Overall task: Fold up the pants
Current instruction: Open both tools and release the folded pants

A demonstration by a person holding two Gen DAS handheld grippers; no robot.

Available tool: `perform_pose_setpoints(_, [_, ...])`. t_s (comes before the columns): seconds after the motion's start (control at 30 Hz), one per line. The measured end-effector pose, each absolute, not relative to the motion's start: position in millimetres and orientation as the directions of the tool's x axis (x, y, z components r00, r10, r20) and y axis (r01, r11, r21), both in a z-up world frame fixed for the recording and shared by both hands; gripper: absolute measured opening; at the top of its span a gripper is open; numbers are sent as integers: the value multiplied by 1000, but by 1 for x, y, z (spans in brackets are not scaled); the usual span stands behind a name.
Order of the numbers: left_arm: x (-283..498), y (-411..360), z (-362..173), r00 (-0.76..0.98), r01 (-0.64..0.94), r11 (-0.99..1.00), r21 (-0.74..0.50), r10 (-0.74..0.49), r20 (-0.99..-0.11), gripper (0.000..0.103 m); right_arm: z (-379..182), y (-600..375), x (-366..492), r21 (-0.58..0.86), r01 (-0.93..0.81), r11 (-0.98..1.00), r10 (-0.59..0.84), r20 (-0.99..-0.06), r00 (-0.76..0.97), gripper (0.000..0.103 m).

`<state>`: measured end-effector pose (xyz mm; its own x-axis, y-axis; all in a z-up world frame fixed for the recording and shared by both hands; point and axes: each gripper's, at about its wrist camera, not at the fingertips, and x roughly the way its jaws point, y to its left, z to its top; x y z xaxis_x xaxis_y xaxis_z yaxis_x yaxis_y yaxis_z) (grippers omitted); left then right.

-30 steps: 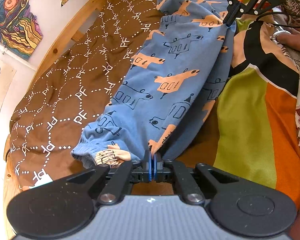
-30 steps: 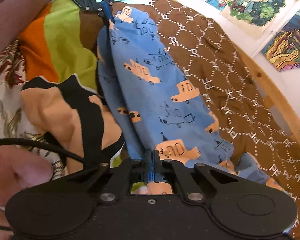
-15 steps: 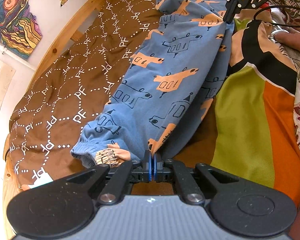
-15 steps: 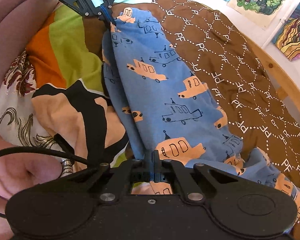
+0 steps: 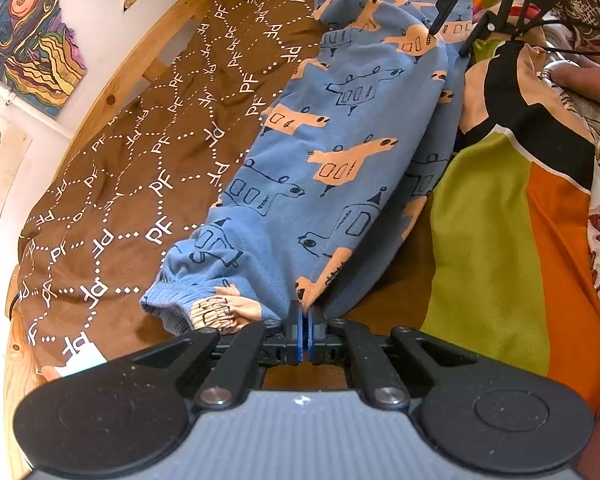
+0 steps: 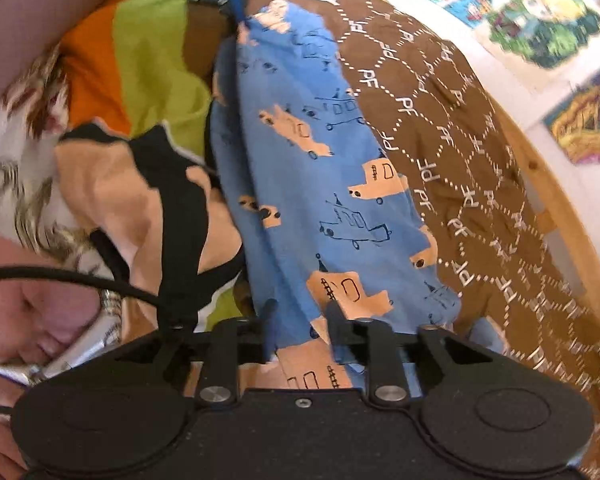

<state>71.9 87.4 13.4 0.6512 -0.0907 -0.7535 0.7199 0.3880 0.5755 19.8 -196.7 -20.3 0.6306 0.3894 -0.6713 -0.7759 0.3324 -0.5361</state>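
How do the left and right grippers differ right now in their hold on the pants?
The left gripper is shut, pinching the blue pants near the cuff; the right gripper is open, its fingers apart over the fabric. The left view is sharp, the right blurred. Both point along the same garment.

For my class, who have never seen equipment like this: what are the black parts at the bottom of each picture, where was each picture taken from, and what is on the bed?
No robot here: a person holds a hand-held gripper in each hand, each carrying a wide-angle camera looking along its two fingers. One picture comes from the left gripper, shut on the leg end of the blue pants with orange and outlined vehicles. The other comes from the right gripper, whose fingers stand apart over the other end, so it is open. The pants lie stretched along a brown bedspread printed with white letters, beside a green and orange blanket. Each gripper also shows at the far end of the other's picture.
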Motion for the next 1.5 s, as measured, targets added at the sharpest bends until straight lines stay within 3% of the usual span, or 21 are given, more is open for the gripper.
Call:
perform_pose_setpoints(0.3, [71,87,15,653,717,392,576,-90,-752,3,-29,-183,24,-644,-712,282,368,-613,700,35])
perform_pose_setpoints(0.37, [71,87,13,654,716,391,578,-89,-751,3,-29,-182,27,-655,-703,278,361,-607,708,28])
perform_pose_setpoints(0.43, [71,86,12,657,715,390,581,-87,-749,3,-28,-181,31,-621,-724,300,366,-626,689,1])
perform_pose_setpoints(0.8, [70,93,11,643,728,378,572,-86,-761,2,-11,-186,22,-481,-815,322,406,-708,578,0])
perform_pose_setpoints(1.0, [73,90,4,642,726,372,579,-62,-764,6,-25,-180,25,-481,-807,342,364,-724,586,1])
perform_pose_setpoints(1.07, [72,90,7,630,734,378,564,-68,-774,14,-26,-179,25,-489,-800,347,365,-716,596,10])
perform_pose_setpoints(1.1, [74,91,12,617,737,405,541,-78,-783,27,-24,-181,24,-491,-796,354,369,-709,601,23])
perform_pose_setpoints(1.13, [75,92,17,605,739,438,513,-93,-791,49,-20,-186,23,-477,-795,376,378,-704,601,41])
perform_pose_setpoints(1.17, [77,93,23,591,738,476,478,-114,-798,61,-16,-192,24,-455,-790,412,385,-698,603,57])
perform_pose_setpoints(1.23, [82,91,37,583,717,570,401,-175,-794,91,-4,-213,27,-402,-750,525,384,-675,630,70])
perform_pose_setpoints(1.3, [86,81,45,614,683,631,366,-227,-756,102,4,-235,32,-359,-677,642,346,-652,674,85])
perform_pose_setpoints(1.33, [89,71,46,641,656,666,355,-243,-728,103,8,-248,36,-333,-618,712,309,-641,703,95])
perform_pose_setpoints(1.5, [109,-6,34,666,636,728,256,-351,-659,103,24,-319,54,-101,-329,939,204,-608,767,102])
